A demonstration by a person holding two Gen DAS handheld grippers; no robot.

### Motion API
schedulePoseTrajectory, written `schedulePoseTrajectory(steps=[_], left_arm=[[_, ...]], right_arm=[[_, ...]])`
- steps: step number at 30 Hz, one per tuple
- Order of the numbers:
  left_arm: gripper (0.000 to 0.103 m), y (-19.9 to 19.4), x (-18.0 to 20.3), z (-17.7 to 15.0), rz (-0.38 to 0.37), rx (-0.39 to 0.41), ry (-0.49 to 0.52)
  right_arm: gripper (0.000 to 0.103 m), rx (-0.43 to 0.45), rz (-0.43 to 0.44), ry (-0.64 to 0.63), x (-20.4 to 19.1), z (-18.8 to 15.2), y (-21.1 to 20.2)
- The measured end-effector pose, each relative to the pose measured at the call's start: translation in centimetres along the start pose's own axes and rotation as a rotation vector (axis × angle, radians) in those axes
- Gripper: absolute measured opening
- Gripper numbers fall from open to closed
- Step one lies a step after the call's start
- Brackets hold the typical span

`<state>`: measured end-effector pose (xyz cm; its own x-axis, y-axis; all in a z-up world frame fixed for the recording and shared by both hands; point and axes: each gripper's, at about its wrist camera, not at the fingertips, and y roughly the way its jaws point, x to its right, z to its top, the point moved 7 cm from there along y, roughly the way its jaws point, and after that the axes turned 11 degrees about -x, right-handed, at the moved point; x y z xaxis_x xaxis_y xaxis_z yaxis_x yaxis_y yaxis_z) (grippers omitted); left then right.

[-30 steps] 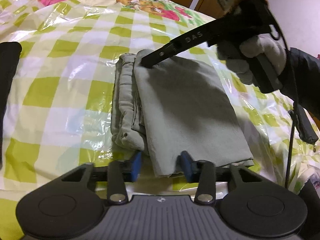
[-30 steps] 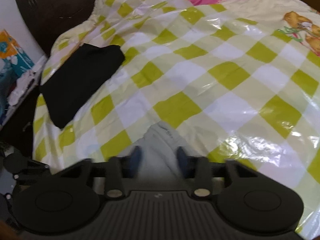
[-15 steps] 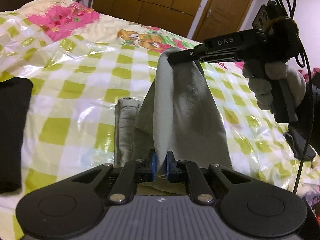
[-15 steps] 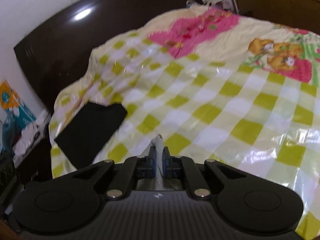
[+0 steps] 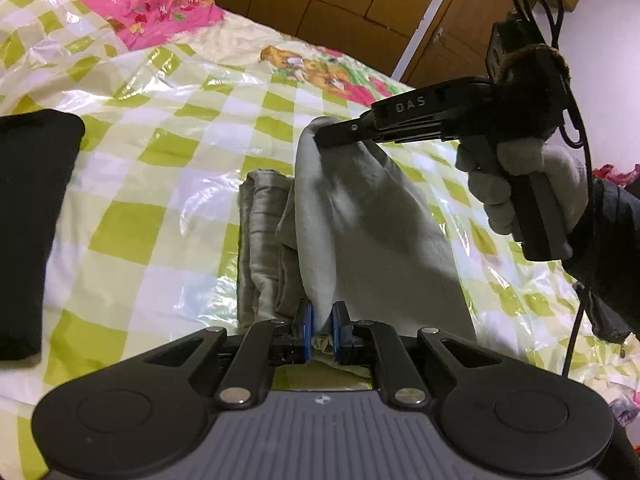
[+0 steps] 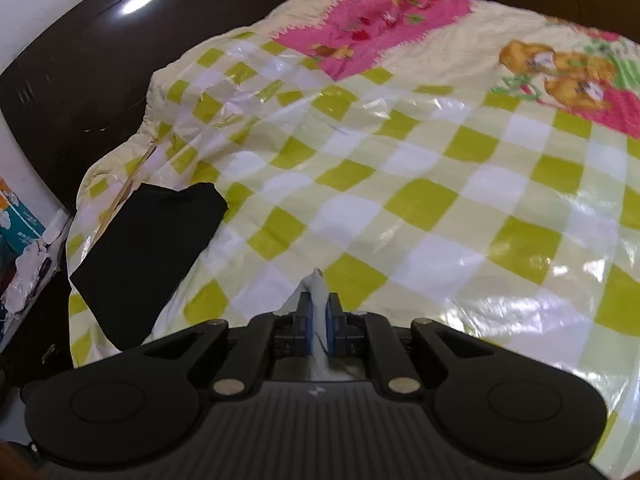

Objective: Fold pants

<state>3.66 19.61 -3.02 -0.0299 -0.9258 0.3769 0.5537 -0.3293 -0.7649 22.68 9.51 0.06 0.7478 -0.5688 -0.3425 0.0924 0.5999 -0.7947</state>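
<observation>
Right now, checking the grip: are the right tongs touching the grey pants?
Touching. The left wrist view shows the right tongs pinching a raised corner of the grey pants.

"DAS" stands in pale letters on the right gripper [image 5: 340,136].

Left gripper [image 5: 322,330] at lower centre, jaws clamped on grey cloth; right gripper [image 5: 320,136] enters from upper right, held by a gloved hand [image 5: 520,184], likewise pinching cloth.
</observation>
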Motion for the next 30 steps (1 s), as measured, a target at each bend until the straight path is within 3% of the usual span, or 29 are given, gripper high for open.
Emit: schedulePoseTrajectory(steps=[4, 6, 13, 17, 20, 23, 25, 26, 27, 28, 29, 30], left_arm=[[0.023, 0.2, -1.2, -0.4, 0.008, 0.006, -0.044], [0.023, 0.7, -2.1, -0.8, 0.014, -0.004, -0.072], [0.024, 1.6, -3.4, -1.9, 0.008, -0.024, -0.132], [0.024, 1.7, -3.4, -1.8, 0.003, -0.029, -0.130], [0.024, 1.6, -3.3, -1.8, -0.006, -0.031, -0.135], [0.025, 1.6, -3.3, -1.8, -0.003, -0.034, -0.129], [0.025, 1.6, -3.3, -1.7, 0.000, -0.035, -0.127], [0.025, 1.6, -3.3, -1.7, 0.001, -0.035, -0.127], [0.025, 1.6, -3.3, -1.7, 0.001, -0.035, -0.128], [0.025, 1.6, -3.3, -1.7, 0.001, -0.035, -0.127], [0.025, 1.5, -3.2, -1.7, 0.001, -0.033, -0.126], [0.025, 1.4, -3.2, -1.6, 0.001, -0.028, -0.126]], right_arm=[[0.008, 0.027, 0.008, -0.015, -0.7, 0.7, 0.7], [0.016, 0.036, -0.002, -0.004, -0.7, 0.8, 1.6], [0.018, -0.007, 0.005, 0.079, 0.4, 0.2, 5.5], [0.032, 0.022, 0.008, 0.078, 0.7, 0.3, 4.0], [0.033, 0.028, 0.015, 0.028, 0.2, 0.3, 2.8], [0.042, -0.014, 0.027, -0.073, -1.0, -0.2, 3.1], [0.043, -0.038, 0.004, -0.121, -1.4, -0.4, 3.8], [0.043, -0.043, -0.021, -0.139, -1.4, -0.4, 4.2], [0.034, -0.046, -0.032, -0.146, -1.3, -0.3, 4.4], [0.023, -0.049, -0.037, -0.144, -1.2, -0.2, 4.6], [0.004, -0.047, -0.045, -0.134, -1.1, 0.0, 4.6], [0.004, -0.044, -0.053, -0.121, -1.0, 0.2, 4.4]])
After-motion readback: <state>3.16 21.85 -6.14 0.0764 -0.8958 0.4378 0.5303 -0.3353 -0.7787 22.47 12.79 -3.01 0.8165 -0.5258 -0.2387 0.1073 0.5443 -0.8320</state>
